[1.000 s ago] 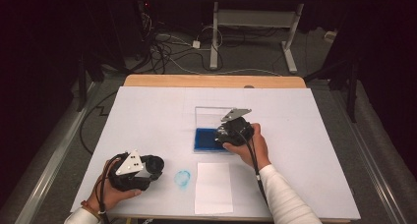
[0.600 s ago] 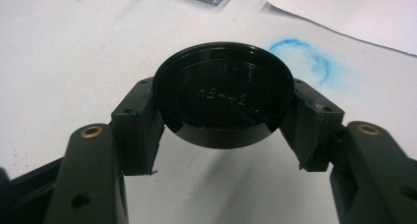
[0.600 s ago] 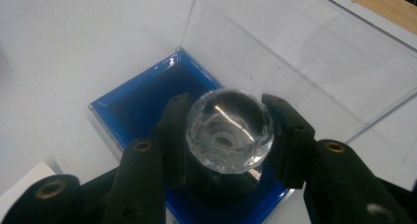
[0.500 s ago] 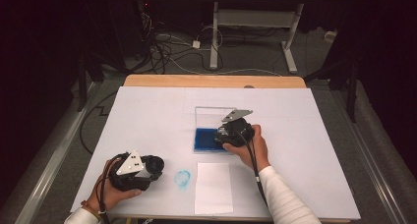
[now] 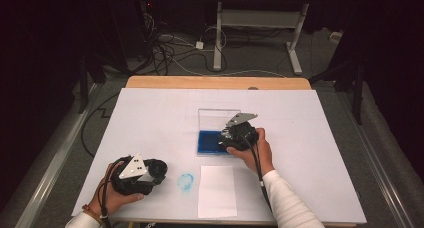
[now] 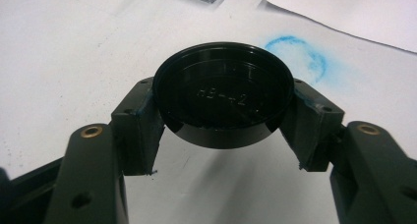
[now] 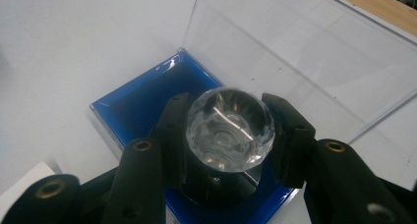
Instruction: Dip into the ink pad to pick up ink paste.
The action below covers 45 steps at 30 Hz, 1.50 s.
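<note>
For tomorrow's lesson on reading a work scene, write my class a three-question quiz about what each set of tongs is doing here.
1. True or false: the left tongs grip a black round cap.
2. What do the right tongs hold? A) a faceted clear stamp B) a pencil C) a coin
3. Fill in: the stamp is over the ___ ink pad, whose clear lid stands open.

Key:
1. True
2. A
3. blue
</note>
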Available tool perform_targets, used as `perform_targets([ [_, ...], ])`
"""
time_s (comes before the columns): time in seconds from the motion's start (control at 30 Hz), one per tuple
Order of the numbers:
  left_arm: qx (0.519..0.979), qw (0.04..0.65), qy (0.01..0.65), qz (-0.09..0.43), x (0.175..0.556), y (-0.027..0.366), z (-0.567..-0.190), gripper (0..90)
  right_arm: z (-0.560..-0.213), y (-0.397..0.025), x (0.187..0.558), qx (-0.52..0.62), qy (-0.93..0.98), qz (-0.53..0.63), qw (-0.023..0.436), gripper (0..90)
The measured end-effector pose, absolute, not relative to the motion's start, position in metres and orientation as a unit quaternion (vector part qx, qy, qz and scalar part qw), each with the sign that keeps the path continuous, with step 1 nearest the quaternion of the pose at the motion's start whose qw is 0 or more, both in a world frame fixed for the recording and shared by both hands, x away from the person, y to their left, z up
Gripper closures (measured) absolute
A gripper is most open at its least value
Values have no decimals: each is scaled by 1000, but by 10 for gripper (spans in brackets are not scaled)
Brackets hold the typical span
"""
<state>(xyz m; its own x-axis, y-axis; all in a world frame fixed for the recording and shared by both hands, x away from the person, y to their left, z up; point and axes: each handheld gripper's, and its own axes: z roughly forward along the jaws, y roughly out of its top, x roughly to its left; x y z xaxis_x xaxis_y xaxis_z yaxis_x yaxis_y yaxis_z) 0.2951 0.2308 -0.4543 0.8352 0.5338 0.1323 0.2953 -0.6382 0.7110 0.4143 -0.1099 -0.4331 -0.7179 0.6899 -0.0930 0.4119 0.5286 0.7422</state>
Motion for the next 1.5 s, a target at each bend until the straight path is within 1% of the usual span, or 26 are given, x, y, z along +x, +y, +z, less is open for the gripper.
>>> perform_targets([
  [0.27,888,360,228,174,293,230,-453,365,-432,-109,414,316,858,357,192,572],
  [0.93,890,356,229,168,294,229,-455,365,-432,-112,414,319,858,356,187,571],
  [1.5,887,364,230,169,295,231,-452,365,-432,-107,414,306,866,342,200,571],
])
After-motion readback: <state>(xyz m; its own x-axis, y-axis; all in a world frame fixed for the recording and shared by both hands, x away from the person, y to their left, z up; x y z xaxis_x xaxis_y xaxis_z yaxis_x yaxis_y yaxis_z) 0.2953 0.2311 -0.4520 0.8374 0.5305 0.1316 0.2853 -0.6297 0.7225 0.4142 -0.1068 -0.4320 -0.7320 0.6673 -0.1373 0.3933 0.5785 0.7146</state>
